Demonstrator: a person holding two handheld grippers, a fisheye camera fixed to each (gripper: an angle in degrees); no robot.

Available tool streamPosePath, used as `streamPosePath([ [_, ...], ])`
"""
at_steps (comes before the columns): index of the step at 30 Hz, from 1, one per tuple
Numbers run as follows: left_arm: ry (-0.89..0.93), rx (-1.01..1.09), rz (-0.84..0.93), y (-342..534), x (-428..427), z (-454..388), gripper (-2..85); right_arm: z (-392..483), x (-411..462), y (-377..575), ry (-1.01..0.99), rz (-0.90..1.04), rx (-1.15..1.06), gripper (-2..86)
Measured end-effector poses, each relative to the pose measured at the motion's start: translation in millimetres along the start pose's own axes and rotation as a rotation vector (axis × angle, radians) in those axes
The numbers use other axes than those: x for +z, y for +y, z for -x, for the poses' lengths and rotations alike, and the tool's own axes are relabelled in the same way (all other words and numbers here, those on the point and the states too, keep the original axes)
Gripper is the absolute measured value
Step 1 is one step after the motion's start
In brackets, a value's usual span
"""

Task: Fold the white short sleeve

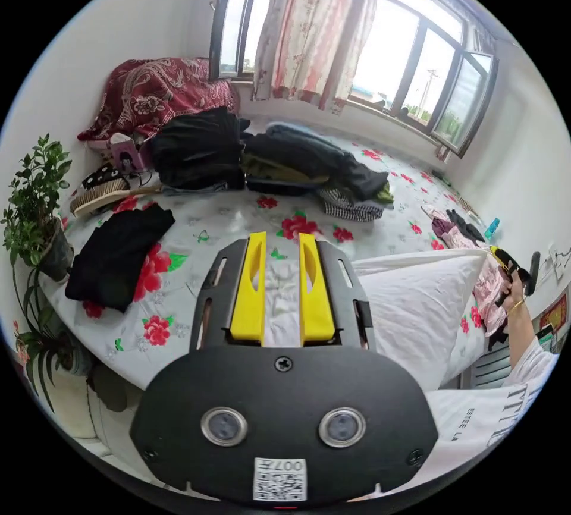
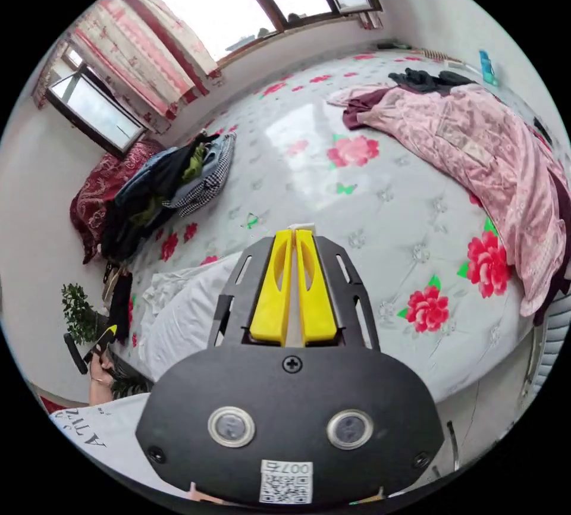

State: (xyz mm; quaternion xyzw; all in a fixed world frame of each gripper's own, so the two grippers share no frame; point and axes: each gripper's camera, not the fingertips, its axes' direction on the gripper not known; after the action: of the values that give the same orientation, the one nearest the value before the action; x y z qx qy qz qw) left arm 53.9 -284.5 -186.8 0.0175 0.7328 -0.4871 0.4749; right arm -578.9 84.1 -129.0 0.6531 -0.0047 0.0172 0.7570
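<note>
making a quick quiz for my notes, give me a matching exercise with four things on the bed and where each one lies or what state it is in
Things:
1. white shirt
2. black garment
3. pink robe
4. pile of dark clothes

Places or states:
A. draped over the bed's edge, in the right gripper view
B. stretched between the left tongs and right tongs
C. folded flat near the potted plant
D. heaped at the back of the bed, below the window

Pairs: 1-B, 2-C, 3-A, 4-D
</note>
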Motion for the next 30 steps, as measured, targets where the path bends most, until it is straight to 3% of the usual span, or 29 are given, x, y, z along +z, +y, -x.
streamPosePath([
  [4,0.002,-0.052,0.304,70,74,-20,7.8,-54,46,30,0.068,0.176,0.147,-0.3],
  [8,0.021,-0.08,0.38,82,100,-32,7.4,-50,58,36,0.088,0.243,0.078,-0.3],
  [12,-0.074,-0.013,0.427,61,134,-40,4.0,-26,71,35,0.119,0.305,-0.052,-0.3],
  [20,-0.21,0.033,0.539,-52,192,-27,-0.7,28,86,55,-0.059,0.454,-0.177,-0.3],
  [23,-0.161,-0.047,0.449,-111,181,-24,-0.8,68,90,69,-0.114,0.527,-0.321,-0.3],
  [25,-0.099,-0.048,0.283,-144,152,-30,-0.7,90,89,72,-0.179,0.536,-0.378,-0.3],
  [30,-0.144,-0.013,0.1,-137,105,-36,1.7,95,93,56,-0.296,0.544,-0.352,-0.3],
])
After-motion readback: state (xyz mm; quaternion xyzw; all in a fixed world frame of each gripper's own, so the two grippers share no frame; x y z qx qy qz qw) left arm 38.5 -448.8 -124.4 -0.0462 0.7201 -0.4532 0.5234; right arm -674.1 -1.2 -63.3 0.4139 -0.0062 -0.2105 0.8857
